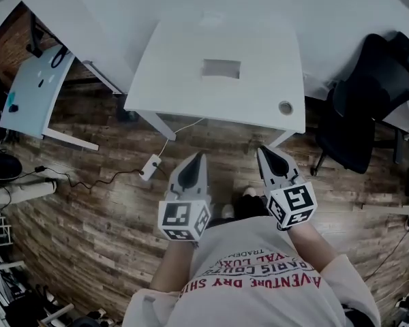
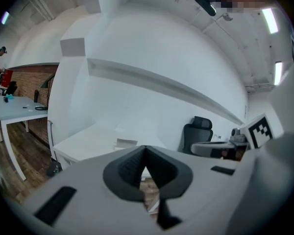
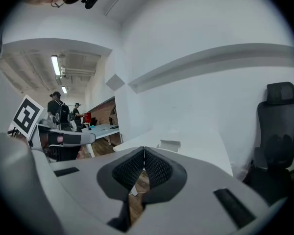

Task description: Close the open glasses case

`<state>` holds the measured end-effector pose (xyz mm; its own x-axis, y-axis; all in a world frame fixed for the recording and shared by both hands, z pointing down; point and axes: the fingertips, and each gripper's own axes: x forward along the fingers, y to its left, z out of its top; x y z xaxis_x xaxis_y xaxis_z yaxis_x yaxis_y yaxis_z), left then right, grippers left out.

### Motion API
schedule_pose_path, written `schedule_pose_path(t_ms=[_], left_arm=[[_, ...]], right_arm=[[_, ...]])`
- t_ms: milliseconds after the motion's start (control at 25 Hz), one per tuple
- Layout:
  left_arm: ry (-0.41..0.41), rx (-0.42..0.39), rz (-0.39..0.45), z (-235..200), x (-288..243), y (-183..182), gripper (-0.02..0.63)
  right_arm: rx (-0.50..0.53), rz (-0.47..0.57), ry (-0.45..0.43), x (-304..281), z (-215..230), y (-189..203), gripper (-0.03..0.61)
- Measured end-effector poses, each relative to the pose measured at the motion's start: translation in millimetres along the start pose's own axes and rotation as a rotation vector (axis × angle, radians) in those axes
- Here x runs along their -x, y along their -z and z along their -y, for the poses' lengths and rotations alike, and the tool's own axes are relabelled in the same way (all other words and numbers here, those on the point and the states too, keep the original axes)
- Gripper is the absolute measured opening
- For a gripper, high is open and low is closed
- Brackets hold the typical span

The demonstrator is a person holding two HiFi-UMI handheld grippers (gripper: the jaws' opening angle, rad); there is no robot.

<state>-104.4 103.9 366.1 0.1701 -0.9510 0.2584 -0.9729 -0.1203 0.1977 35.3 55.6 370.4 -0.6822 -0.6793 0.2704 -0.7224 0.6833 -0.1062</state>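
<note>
The glasses case (image 1: 221, 68) is a pale, open box lying near the middle of the white table (image 1: 184, 87). It shows small and far off in the left gripper view (image 2: 126, 143) and in the right gripper view (image 3: 169, 144). Both grippers are held low over the wooden floor, short of the table's near edge. My left gripper (image 1: 200, 156) is shut with its dark pads pressed together and nothing between them (image 2: 145, 148). My right gripper (image 1: 262, 151) is likewise shut and holds nothing (image 3: 144, 150).
A black office chair (image 1: 368, 107) stands right of the table. A light-blue table (image 1: 31, 90) is at the far left. A white power adapter (image 1: 150, 167) and cables lie on the floor. A round grommet (image 1: 285, 107) sits in the table's near right corner.
</note>
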Motion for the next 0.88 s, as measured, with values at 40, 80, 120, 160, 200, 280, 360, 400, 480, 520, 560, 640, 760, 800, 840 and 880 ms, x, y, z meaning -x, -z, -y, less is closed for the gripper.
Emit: schedule_pose_path(t_ms=[40, 80, 120, 160, 200, 280, 360, 400, 480, 520, 560, 640, 760, 800, 840, 880], left_arm=[[-0.004, 0.002, -0.007, -5, -8, 1, -0.002], [-0.010, 0.005, -0.014, -10, -15, 1, -0.002], [-0.015, 0.007, -0.019, -14, -22, 1, -0.002], [-0.019, 0.007, -0.024, -19, -29, 1, -0.002], [-0.024, 0.003, -0.027, -23, -37, 0, -0.002], [-0.036, -0.012, -0.030, -32, -56, -4, -0.002], [-0.050, -0.016, -0.034, -43, -77, -8, -0.002], [-0.055, -0.012, -0.037, -48, -89, -9, -0.002], [-0.069, -0.003, -0.044, -60, -113, -14, -0.002], [-0.077, -0.001, -0.049, -65, -127, -18, -0.002], [-0.084, 0.000, -0.054, -71, -141, -21, -0.002], [-0.089, 0.003, -0.066, -79, -171, -28, -0.002], [-0.092, 0.003, -0.091, -90, -214, -36, -0.002], [-0.095, 0.004, -0.102, -94, -227, -37, -0.002], [-0.098, 0.006, -0.114, -98, -239, -37, -0.002], [-0.101, 0.009, -0.126, -102, -251, -37, -0.002]], right_arm=[[-0.004, -0.002, 0.001, -8, 5, 0, 0.012], [-0.008, -0.003, -0.001, -16, 9, 0, 0.012], [-0.012, -0.002, -0.008, -24, 12, 0, 0.012], [-0.016, 0.004, -0.019, -32, 14, -2, 0.012], [-0.018, 0.011, -0.031, -40, 17, -4, 0.012], [-0.019, 0.023, -0.049, -61, 27, -10, 0.012], [-0.018, 0.025, -0.056, -84, 39, -16, 0.012], [-0.017, 0.023, -0.060, -96, 46, -18, 0.012], [-0.012, 0.013, -0.072, -120, 60, -25, 0.012], [-0.008, 0.009, -0.079, -132, 67, -29, 0.012], [-0.006, 0.006, -0.085, -145, 74, -33, 0.012], [-0.004, 0.002, -0.095, -168, 92, -42, 0.012], [-0.009, -0.013, -0.109, -204, 119, -51, 0.012], [-0.011, -0.022, -0.112, -215, 128, -53, 0.012], [-0.014, -0.032, -0.116, -226, 136, -54, 0.012], [-0.017, -0.041, -0.119, -237, 143, -54, 0.012]])
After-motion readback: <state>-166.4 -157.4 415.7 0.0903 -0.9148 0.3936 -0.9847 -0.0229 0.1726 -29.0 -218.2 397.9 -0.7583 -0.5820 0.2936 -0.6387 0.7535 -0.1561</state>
